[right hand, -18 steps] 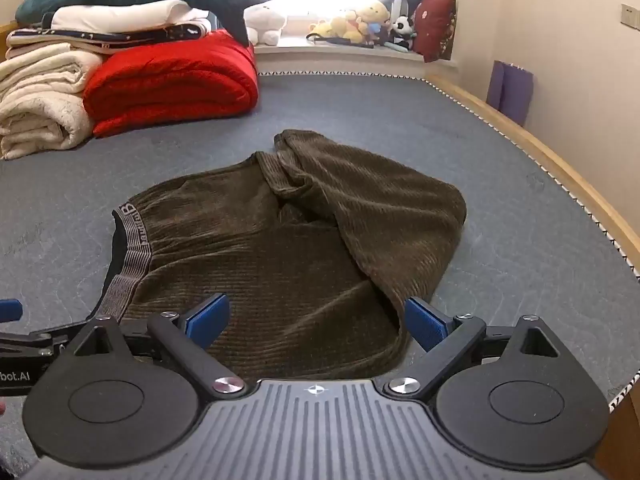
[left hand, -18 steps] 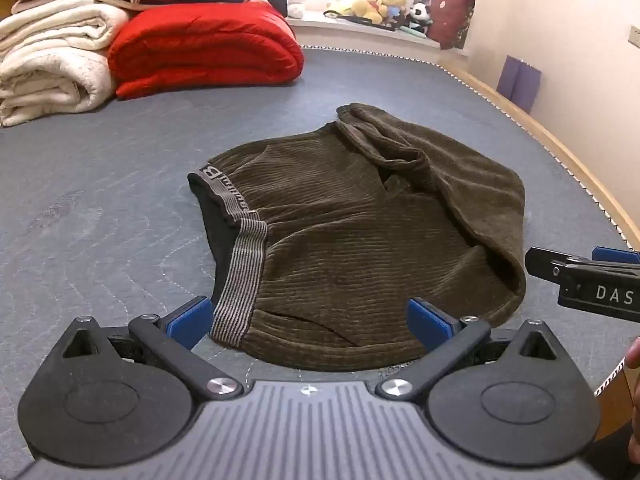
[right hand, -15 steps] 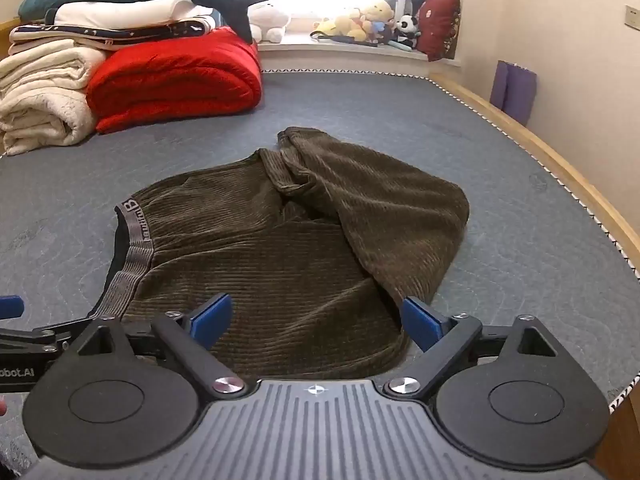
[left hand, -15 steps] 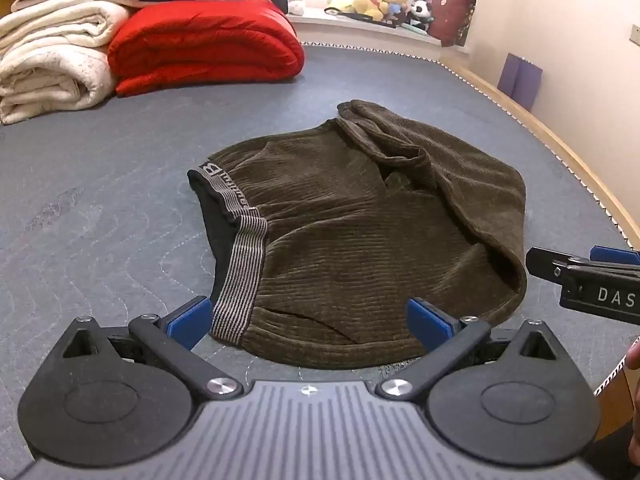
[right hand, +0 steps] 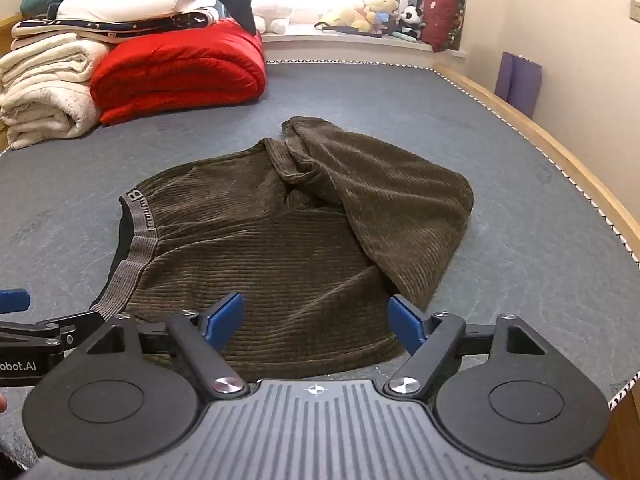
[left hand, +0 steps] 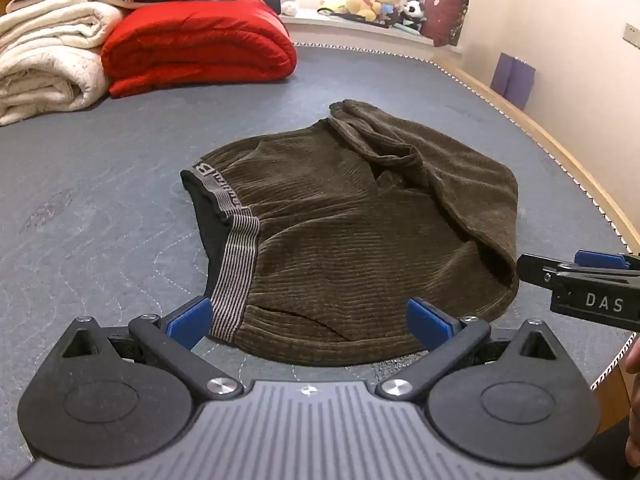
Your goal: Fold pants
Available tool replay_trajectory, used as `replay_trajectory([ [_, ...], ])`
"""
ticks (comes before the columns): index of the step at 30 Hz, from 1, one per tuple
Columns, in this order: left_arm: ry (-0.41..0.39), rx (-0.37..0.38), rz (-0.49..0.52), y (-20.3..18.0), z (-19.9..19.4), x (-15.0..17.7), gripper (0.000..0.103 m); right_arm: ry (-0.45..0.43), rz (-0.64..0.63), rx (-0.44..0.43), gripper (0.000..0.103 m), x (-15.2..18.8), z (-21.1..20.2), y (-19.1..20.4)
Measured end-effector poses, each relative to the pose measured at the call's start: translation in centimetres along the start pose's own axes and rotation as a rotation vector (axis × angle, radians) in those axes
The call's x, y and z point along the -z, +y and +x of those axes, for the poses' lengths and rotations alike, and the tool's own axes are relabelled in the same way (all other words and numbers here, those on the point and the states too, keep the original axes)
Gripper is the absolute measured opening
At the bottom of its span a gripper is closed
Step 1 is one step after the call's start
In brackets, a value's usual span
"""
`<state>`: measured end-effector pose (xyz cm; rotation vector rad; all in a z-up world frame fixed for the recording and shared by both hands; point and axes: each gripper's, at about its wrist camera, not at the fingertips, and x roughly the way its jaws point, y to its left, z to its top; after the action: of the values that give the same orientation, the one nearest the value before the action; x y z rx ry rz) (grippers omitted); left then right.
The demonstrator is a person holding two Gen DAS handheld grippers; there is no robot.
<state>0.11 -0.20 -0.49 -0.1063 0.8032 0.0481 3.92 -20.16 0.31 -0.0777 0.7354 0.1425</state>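
Dark olive corduroy pants [left hand: 340, 240] lie on the grey mattress [left hand: 100, 240], legs folded back over the body into a compact heap; they also show in the right wrist view [right hand: 280, 248]. The striped grey waistband [left hand: 234, 268] faces left. My left gripper [left hand: 308, 318] is open, its blue pads at the near hem by the waistband corner. My right gripper [right hand: 316, 322] is open over the near hem further right. Neither holds cloth. The right gripper's side shows in the left wrist view [left hand: 580, 284].
A red folded quilt [left hand: 196, 44] and stacked cream blankets [left hand: 44, 64] sit at the far left. Plush toys [right hand: 368, 8] line the window ledge. The wooden bed edge [right hand: 560, 152] runs along the right, close to the wall.
Both grippers have moved slightly forward and lower toward the near hem of the pants. The right gripper's jaws have narrowed a little. The pants have not moved.
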Motion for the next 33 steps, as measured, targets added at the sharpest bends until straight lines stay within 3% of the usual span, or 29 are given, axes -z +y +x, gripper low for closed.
replay_trajectory([
  [8,-0.045,0.002,0.009,-0.17,-0.75,-0.05,0.103,-0.029,-0.009,0.014,0.082,0.24,-0.06,0.15],
  [15,-0.094,-0.043,0.007,-0.26,-1.09,-0.06,0.103,-0.065,0.002,0.027,0.086,0.28,-0.52,0.18],
  [33,-0.046,-0.008,-0.002,-0.21,-0.27,0.05,0.103,0.005,0.003,0.035,0.086,0.45,0.27,-0.11],
])
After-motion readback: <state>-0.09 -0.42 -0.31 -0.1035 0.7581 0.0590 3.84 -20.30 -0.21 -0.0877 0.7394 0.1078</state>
